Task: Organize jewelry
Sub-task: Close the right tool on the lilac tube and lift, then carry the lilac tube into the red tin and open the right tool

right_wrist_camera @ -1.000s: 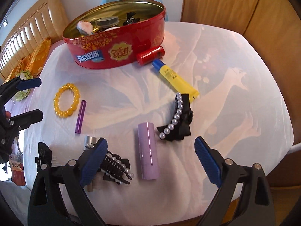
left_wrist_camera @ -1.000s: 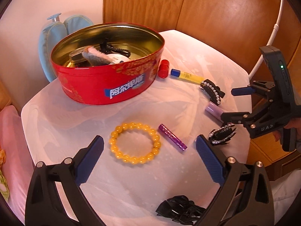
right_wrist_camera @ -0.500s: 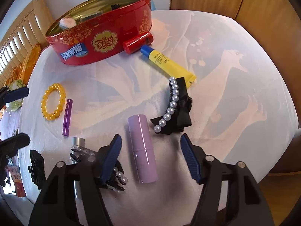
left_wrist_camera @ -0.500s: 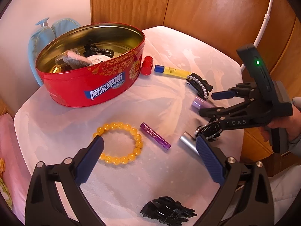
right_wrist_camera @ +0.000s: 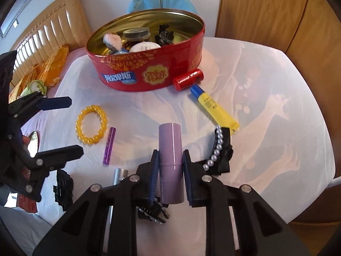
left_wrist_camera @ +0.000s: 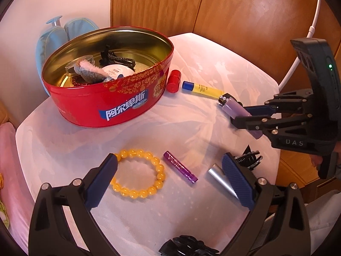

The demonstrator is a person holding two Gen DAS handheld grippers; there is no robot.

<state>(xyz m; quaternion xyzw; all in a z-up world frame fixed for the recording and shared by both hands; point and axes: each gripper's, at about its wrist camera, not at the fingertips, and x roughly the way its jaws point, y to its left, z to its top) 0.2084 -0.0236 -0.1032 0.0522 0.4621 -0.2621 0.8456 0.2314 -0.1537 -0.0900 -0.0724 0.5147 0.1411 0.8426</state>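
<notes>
Right wrist view: my right gripper (right_wrist_camera: 170, 166), its jaws just having closed, is clamped on the lilac tube (right_wrist_camera: 170, 147), raised above the counter (right_wrist_camera: 266, 81), which is draped in a white printed cloth. My left gripper (left_wrist_camera: 168, 181) stands apart over the yellow bead bracelet (left_wrist_camera: 138, 173). A red tin (right_wrist_camera: 149, 72) sits at the far edge. Wooden panels (right_wrist_camera: 266, 10) and a padded headboard (right_wrist_camera: 49, 27) bound the room.

Bare cloth (right_wrist_camera: 266, 81) right of yellow tube (right_wrist_camera: 214, 108); clutter left, red tin (right_wrist_camera: 149, 72) behind.
</notes>
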